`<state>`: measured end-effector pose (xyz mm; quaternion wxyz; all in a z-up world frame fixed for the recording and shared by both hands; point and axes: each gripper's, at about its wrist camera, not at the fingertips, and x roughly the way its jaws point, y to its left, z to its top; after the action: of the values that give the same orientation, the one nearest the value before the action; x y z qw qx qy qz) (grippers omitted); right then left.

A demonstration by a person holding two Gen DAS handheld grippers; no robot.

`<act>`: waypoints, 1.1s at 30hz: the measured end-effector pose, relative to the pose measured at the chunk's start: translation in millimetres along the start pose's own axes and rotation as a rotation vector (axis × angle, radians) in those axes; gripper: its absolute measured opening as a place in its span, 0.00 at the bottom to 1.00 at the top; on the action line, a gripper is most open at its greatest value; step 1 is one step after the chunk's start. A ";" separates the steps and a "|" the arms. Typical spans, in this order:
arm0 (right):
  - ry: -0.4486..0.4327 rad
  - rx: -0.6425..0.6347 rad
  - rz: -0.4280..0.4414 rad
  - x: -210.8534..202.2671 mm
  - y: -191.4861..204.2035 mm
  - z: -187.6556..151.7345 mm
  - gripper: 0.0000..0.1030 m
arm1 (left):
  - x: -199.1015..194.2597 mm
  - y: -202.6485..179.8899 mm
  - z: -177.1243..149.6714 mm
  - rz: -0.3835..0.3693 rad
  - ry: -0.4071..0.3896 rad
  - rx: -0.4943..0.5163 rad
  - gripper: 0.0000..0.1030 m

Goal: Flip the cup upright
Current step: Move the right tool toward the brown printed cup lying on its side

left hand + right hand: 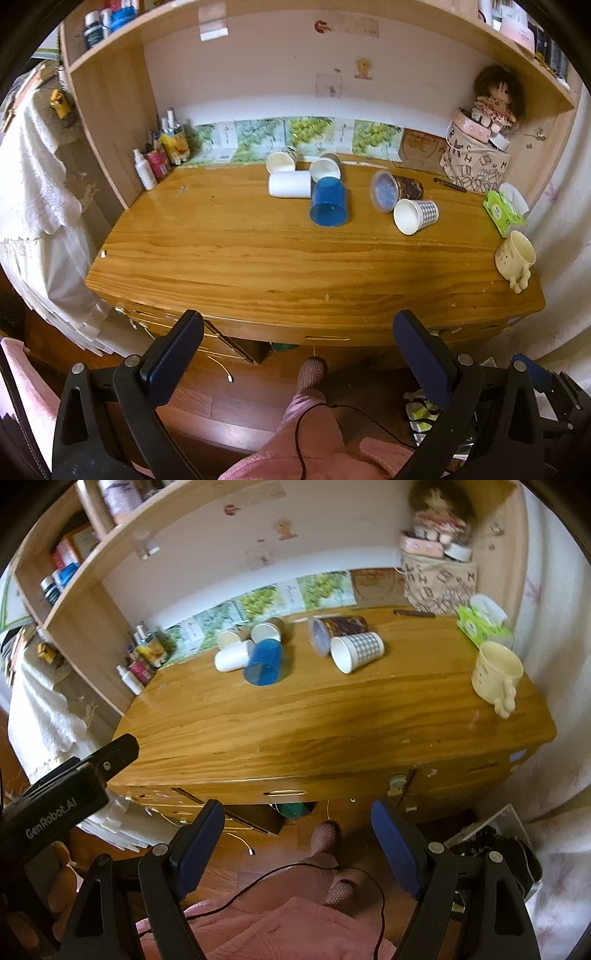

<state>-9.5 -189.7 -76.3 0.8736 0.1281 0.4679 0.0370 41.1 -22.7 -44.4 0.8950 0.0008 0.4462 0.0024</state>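
Several cups lie on their sides at the back of the wooden desk (258, 258): a blue plastic cup (328, 201), a white cup (290, 184), two paper cups (281, 161) behind them, a checked paper cup (415, 215) and a dark lidded cup (397, 188). The same group shows in the right wrist view, with the blue cup (265, 661) and the checked cup (356, 650). My left gripper (297, 328) is open and empty, in front of the desk's near edge. My right gripper (297, 818) is open and empty, also short of the desk.
A cream mug (515, 256) stands upright at the desk's right edge, beside a green tissue pack (504, 210). Bottles (155, 162) line the back left corner. A patterned bag with a doll (476, 155) sits back right. A shelf overhangs the desk. My legs are below.
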 end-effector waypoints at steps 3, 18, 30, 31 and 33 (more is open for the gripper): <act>0.013 0.027 -0.007 5.5 -8.2 4.5 0.80 | 11.0 -5.6 6.3 -0.007 0.028 0.011 0.99; 0.120 0.046 -0.048 50.4 -27.9 47.3 0.80 | 76.3 -22.2 50.9 -0.044 0.157 0.002 0.99; 0.100 -0.039 -0.067 85.2 -26.3 108.4 0.80 | 138.8 -31.8 98.9 -0.102 0.301 -0.018 0.99; 0.096 -0.046 -0.066 87.3 -25.7 112.2 0.80 | 142.2 -33.7 102.7 -0.105 0.307 -0.010 0.99; 0.087 -0.066 -0.071 92.3 -24.0 123.0 0.80 | 149.6 -36.4 110.5 -0.116 0.321 0.001 0.99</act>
<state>142.5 -219.1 -92.0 0.8570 0.0809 0.5082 0.0270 219.5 -58.3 -97.5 0.8109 -0.0247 0.5826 -0.0493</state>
